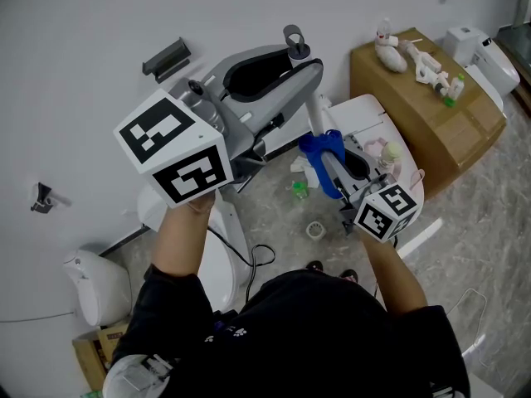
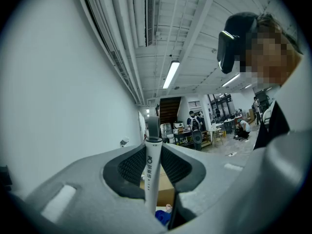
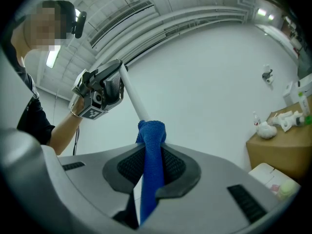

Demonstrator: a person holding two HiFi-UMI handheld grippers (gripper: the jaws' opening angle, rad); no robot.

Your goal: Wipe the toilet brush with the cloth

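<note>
Cardboard box against white wall, white objects on its top, small roll on marbled floor

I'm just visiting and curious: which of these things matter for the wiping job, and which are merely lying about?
In the job:
toilet brush, clamped in the left gripper
blue cloth, in the right gripper, wrapped round the brush

Lying about:
cardboard box
small roll

Blue cloth, white toilet brush, black-and-white patterned marker cube, brown cardboard box, grey marbled floor
</note>
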